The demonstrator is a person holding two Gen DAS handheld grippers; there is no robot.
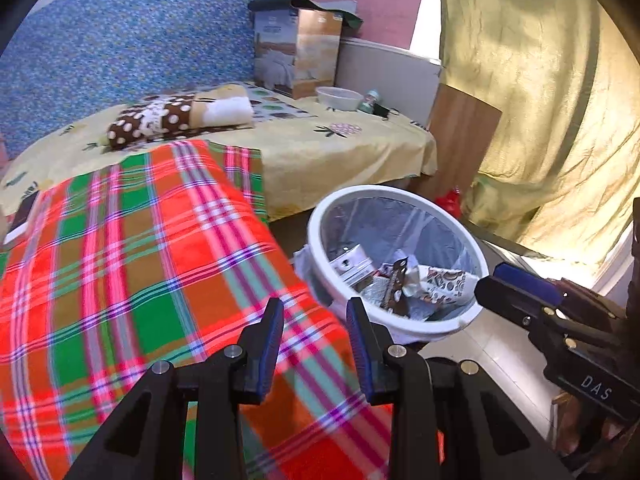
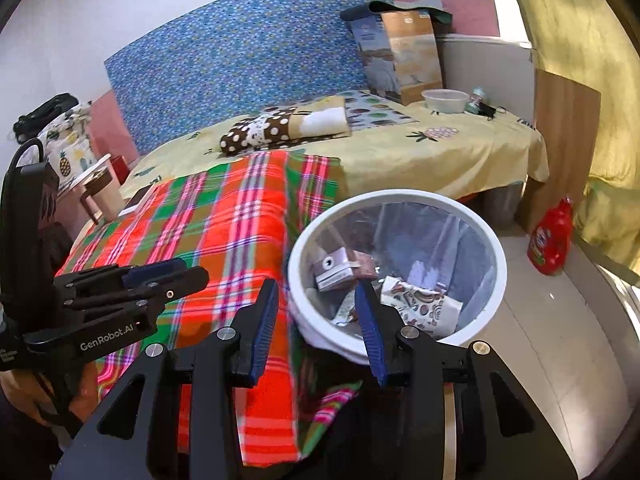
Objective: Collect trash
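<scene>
Trash lies in the white bin on the floor, against the plaid blanket's edge, with bare tile open to its right up to a red bottle. Left tongs and right tongs both stand parted, empty, over the bin's near rim.

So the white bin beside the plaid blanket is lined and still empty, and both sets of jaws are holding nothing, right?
Not quite. The white bin is lined but not empty: the right wrist view shows a small carton and a patterned wrapper lying in it. It does stand beside the plaid blanket, and the left gripper and right gripper hold nothing.
</scene>
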